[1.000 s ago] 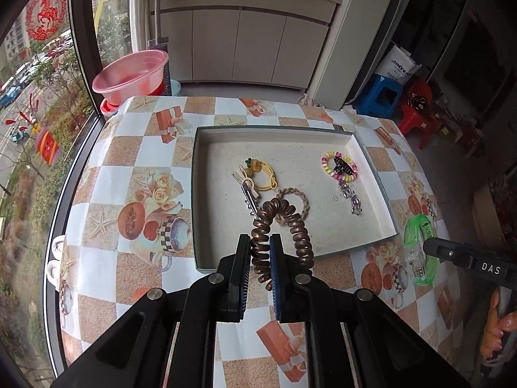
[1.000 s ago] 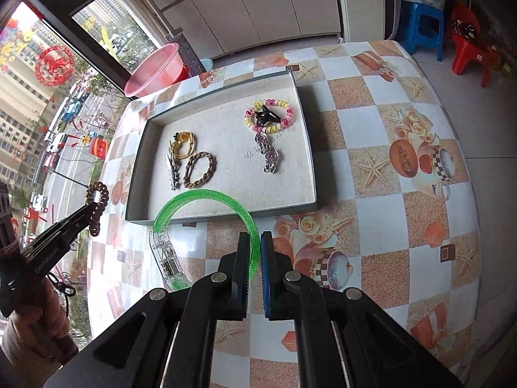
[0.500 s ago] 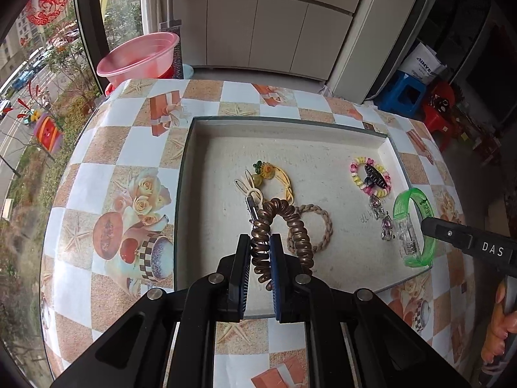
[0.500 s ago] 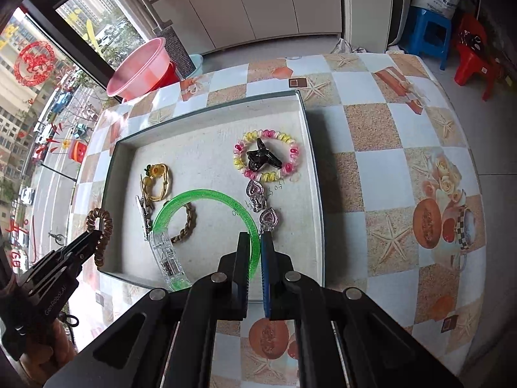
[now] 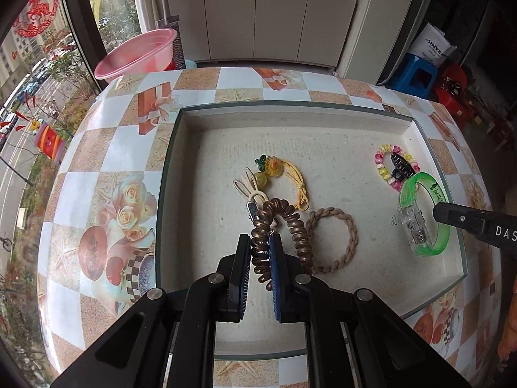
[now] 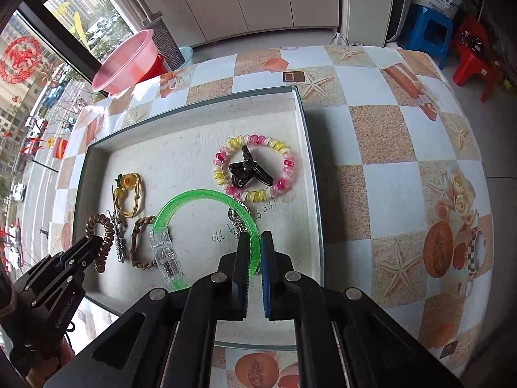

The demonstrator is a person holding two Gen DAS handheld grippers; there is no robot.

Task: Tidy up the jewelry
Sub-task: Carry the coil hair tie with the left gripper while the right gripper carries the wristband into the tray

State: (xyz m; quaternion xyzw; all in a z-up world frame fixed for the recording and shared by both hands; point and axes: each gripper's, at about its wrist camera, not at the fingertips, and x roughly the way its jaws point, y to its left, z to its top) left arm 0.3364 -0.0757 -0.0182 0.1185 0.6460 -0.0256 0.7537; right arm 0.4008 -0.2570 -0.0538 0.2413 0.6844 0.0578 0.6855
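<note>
My left gripper (image 5: 261, 239) is shut on a brown spiral coil bracelet (image 5: 292, 223) and holds it over the left part of the shallow tray (image 5: 290, 107). My right gripper (image 6: 256, 239) is shut on a green translucent bangle (image 6: 194, 198) with a clear clasp, over the tray's right part; the bangle also shows in the left wrist view (image 5: 429, 223). In the tray lie a yellow flower cord bracelet (image 5: 287, 174), a braided tan bracelet (image 5: 336, 239), a pink-yellow spiral bracelet (image 6: 255, 168) with a black claw clip (image 6: 248, 168) inside it, and a metal hair clip (image 6: 118, 239).
The tray sits on a table with a checkered picture cloth (image 5: 106, 200). A pink basin (image 5: 135, 53) stands beyond the far left table edge by the window. White cabinets (image 5: 258, 19), a blue stool (image 6: 429, 29) and a red stool (image 6: 475, 58) stand behind.
Both grippers have moved forward over the tray, each still holding its bracelet. The green bangle has come from the table edge to above the tray's right side.
</note>
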